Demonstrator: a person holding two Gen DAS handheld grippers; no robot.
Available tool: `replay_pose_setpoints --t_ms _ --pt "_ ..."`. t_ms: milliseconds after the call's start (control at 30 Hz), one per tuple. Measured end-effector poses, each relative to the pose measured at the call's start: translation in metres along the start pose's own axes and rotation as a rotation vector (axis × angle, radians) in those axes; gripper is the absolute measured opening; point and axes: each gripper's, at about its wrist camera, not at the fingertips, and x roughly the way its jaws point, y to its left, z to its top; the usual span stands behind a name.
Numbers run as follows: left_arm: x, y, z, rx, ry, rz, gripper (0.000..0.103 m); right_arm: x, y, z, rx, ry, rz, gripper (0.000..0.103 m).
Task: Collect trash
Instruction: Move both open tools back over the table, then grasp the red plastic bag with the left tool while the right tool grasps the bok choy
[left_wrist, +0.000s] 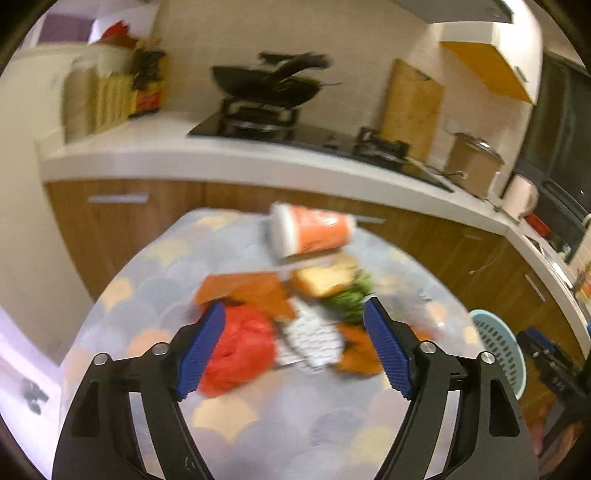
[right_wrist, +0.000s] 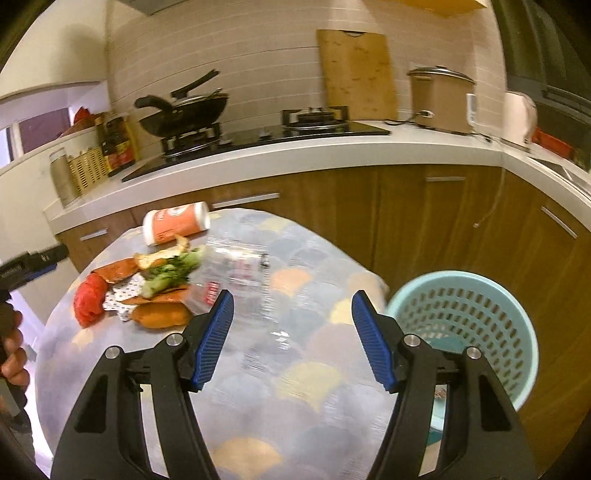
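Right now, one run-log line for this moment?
left gripper: open, empty | right gripper: open, empty | trash pile: on table | basket: beside table

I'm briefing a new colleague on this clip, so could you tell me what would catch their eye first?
Probably the heap of trash at the table's far side: an orange cup lying on its side, a red bag, bread and greens. Next, the pale blue basket beside the table's right edge. Both grippers, left and right, are open and hold nothing.

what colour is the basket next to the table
Light blue-green, with slotted holes in its wall. The basket shows best in the right wrist view.
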Motion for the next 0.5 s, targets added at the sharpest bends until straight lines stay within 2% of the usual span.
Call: replay_pose_setpoints --t_ms 233,333,500 --pt "0.033 0.052 -0.020 -0.114 0.085 0.015 0.077 0.025 0.068 0.019 -0.101 0.014 0.108 0.059" --pt "0.043 0.058 -0.022 -0.126 0.097 0.004 0.077 0.045 0.095 0.023 -0.127 0.034 0.141 0.058" --pt "0.057 0.059 -0.020 -0.118 0.106 -0.017 0.077 0.082 0.118 0.023 -0.124 0.099 0.170 0.057"
